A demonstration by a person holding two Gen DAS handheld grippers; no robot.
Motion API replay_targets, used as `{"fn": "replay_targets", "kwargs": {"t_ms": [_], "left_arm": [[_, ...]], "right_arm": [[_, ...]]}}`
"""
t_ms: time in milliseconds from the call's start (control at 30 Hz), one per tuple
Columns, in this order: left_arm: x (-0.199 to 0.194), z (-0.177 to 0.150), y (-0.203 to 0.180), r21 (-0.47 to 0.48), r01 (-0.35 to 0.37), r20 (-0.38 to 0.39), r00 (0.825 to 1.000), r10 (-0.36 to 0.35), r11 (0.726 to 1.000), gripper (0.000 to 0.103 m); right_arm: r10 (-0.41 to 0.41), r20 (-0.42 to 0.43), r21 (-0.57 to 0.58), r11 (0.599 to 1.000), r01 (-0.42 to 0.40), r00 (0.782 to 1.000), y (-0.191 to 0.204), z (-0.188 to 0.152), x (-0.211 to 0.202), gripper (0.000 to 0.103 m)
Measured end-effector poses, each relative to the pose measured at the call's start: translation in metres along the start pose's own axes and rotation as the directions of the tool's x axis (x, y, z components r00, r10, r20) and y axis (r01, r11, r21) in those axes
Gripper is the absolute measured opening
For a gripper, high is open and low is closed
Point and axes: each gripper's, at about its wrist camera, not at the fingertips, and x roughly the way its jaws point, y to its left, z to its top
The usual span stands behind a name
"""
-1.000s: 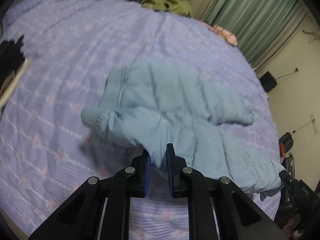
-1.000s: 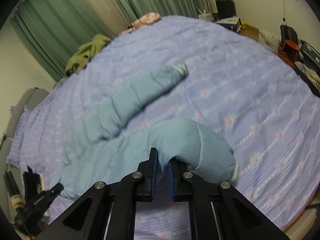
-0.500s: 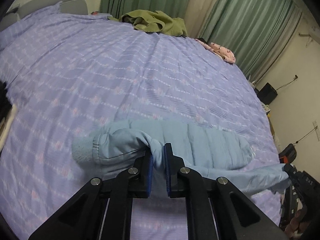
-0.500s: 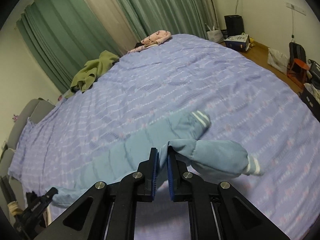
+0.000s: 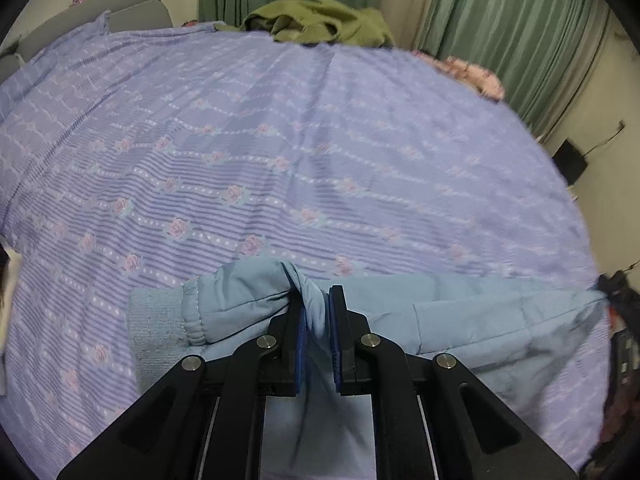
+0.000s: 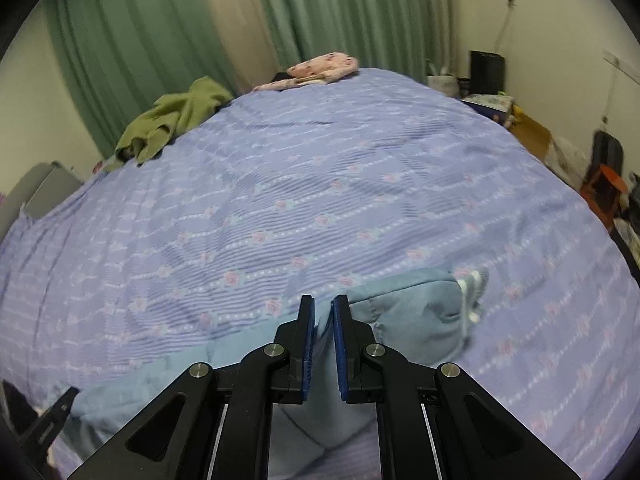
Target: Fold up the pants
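In the left wrist view, the left gripper (image 5: 316,300) is clamped on a fold of the light blue pants (image 5: 472,320), which lie on the purple bedspread (image 5: 280,140). In the right wrist view, the right gripper (image 6: 321,310) pinches the pants (image 6: 416,308) near a striped cuff (image 6: 472,292).

A: What moved in the last second?
B: The pants (image 5: 460,320) got dragged toward the bed's (image 5: 280,140) near edge, legs now doubled together, way more bare sheet showing beyond.
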Motion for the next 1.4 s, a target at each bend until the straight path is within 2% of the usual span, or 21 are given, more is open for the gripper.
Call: {"fn": "replay_targets", "kwargs": {"t_ms": [33, 67, 100, 133, 200, 267, 300, 333, 400, 467, 567, 667, 767, 833, 967, 1067, 1167, 1233, 1367, 1400], "left_arm": [[0.006, 0.001, -0.001, 0.013, -0.011, -0.018, 1.0, 0.011, 1.0, 0.015], [0.013, 0.003, -0.003, 0.037, -0.025, -0.05, 0.998, 0.027, 0.999, 0.015], [0.016, 0.005, -0.005, 0.054, -0.035, -0.066, 0.997, 0.038, 0.998, 0.017], [0.016, 0.006, -0.006, 0.072, -0.039, -0.077, 0.996, 0.045, 0.997, 0.02], [0.009, 0.007, -0.008, 0.099, -0.028, -0.068, 0.997, 0.035, 0.995, 0.028], [-0.004, 0.007, -0.009, 0.118, -0.002, -0.059, 0.998, 0.009, 0.993, 0.045], [-0.01, 0.007, -0.009, 0.121, 0.014, -0.054, 0.999, -0.008, 0.993, 0.059], [-0.019, 0.008, -0.008, 0.125, 0.023, -0.035, 0.999, -0.019, 0.992, 0.079], [-0.043, 0.008, -0.007, 0.149, -0.021, 0.057, 0.998, 0.012, 0.989, 0.103], [-0.066, 0.01, -0.01, 0.207, -0.043, 0.143, 0.99, 0.014, 0.977, 0.103], [-0.077, 0.012, -0.021, 0.373, -0.045, 0.184, 0.983, -0.027, 0.927, 0.103], [-0.062, 0.006, -0.036, 0.548, -0.012, 0.139, 0.987, -0.077, 0.837, 0.103], [-0.036, -0.001, -0.056, 0.635, 0.022, 0.066, 0.994, -0.083, 0.773, 0.103], [-0.015, -0.003, -0.069, 0.665, 0.078, 0.001, 0.994, -0.105, 0.743, 0.103], [0.018, 0.003, -0.09, 0.667, 0.139, -0.077, 0.99, -0.119, 0.732, 0.103], [0.041, 0.007, -0.103, 0.654, 0.193, -0.145, 0.981, -0.13, 0.731, 0.103], [0.06, 0.007, -0.112, 0.643, 0.229, -0.205, 0.971, -0.124, 0.731, 0.095], [0.069, 0.004, -0.116, 0.632, 0.248, -0.233, 0.964, -0.125, 0.734, 0.076], [0.08, -0.004, -0.117, 0.575, 0.295, -0.285, 0.947, -0.151, 0.763, 0.053], [0.081, -0.005, -0.116, 0.56, 0.297, -0.286, 0.945, -0.155, 0.774, 0.039]], "right_arm": [[0.004, 0.003, -0.011, 1.0, -0.004, 1.0, 0.003, 0.001, 0.0, 0.017], [-0.002, 0.014, -0.02, 1.0, 0.003, 1.0, 0.005, 0.001, -0.002, 0.034], [-0.013, 0.026, -0.028, 1.0, 0.014, 1.0, 0.006, 0.001, -0.006, 0.046], [-0.029, 0.047, -0.032, 0.999, 0.031, 0.998, 0.007, 0.0, -0.013, 0.061], [-0.037, 0.085, -0.044, 0.998, 0.041, 0.996, 0.009, -0.001, -0.025, 0.063], [-0.038, 0.1, -0.056, 0.997, 0.044, 0.994, 0.01, -0.003, -0.036, 0.064], [-0.029, 0.103, -0.058, 0.998, 0.035, 0.994, 0.01, -0.005, -0.042, 0.064], [-0.019, 0.103, -0.059, 0.998, 0.025, 0.994, 0.01, -0.007, -0.047, 0.064], [-0.005, 0.113, -0.061, 0.998, 0.012, 0.994, 0.008, -0.014, -0.058, 0.064], [0.008, 0.112, -0.069, 0.998, -0.001, 0.994, 0.004, -0.02, -0.064, 0.064], [0.033, 0.101, -0.077, 0.997, -0.025, 0.994, -0.004, -0.031, -0.067, 0.064], [0.051, 0.053, -0.08, 0.996, -0.047, 0.997, -0.016, -0.044, -0.055, 0.064], [0.065, -0.001, -0.032, 0.997, -0.065, 0.998, -0.033, -0.054, -0.037, 0.064], [0.057, -0.032, 0.001, 0.998, -0.057, 0.998, -0.044, -0.059, -0.023, 0.064], [0.05, -0.079, 0.048, 0.998, -0.047, 0.996, -0.061, -0.062, 0.004, 0.064], [0.069, -0.082, 0.088, 0.994, -0.062, 0.994, -0.073, -0.057, 0.015, 0.064], [0.072, -0.06, 0.125, 0.99, -0.064, 0.996, -0.085, -0.049, 0.025, 0.064], [0.073, -0.071, 0.166, 0.984, -0.061, 0.995, -0.092, -0.044, 0.036, 0.064], [0.125, -0.106, 0.207, 0.973, -0.101, 0.986, -0.097, -0.04, 0.06, 0.063], [0.135, -0.115, 0.213, 0.971, -0.109, 0.984, -0.098, -0.04, 0.064, 0.053]]}}
